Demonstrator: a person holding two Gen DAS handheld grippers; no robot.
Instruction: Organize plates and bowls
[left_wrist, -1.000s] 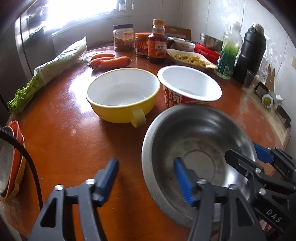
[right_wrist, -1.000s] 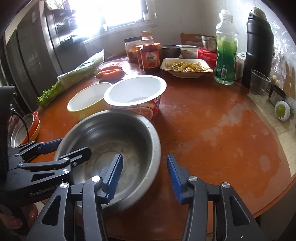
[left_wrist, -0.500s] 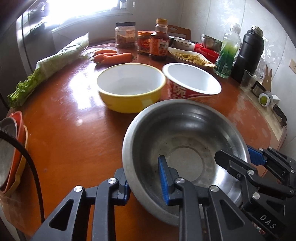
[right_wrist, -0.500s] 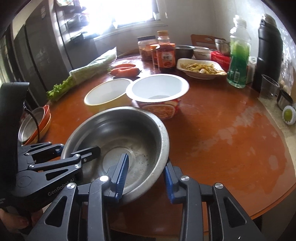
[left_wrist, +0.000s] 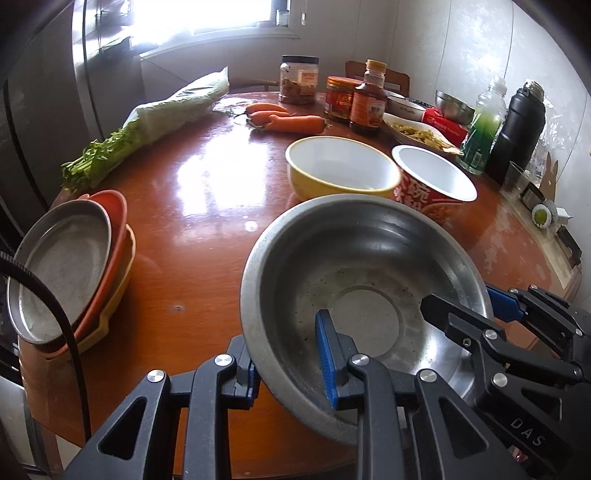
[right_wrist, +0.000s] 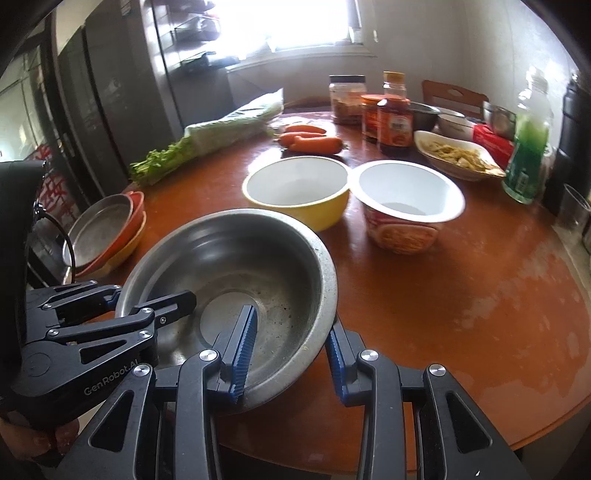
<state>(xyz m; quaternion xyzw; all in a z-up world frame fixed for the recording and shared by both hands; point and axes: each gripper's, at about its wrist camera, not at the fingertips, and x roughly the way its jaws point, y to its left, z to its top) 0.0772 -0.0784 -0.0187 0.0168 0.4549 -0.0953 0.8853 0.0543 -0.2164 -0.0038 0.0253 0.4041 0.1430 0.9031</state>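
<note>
A large steel bowl hangs tilted over the near part of the round table, held from two sides. My left gripper is shut on its near-left rim, one blue pad inside and one outside. My right gripper is shut on the near-right rim in the same way. Each wrist view shows the other gripper across the bowl: the right gripper, the left gripper. A steel plate lies on top of the stack of orange and yellow plates at the table's left edge. Behind the steel bowl stand a yellow bowl and a paper noodle bowl.
Carrots, bagged greens, jars and a sauce bottle, a dish of food, a green bottle and a black flask crowd the far side. Bare tabletop lies between bowl and plate stack.
Both grippers have closed onto the steel bowl's rim. The bowl has moved left with them, and the plate stack has come further into view.
</note>
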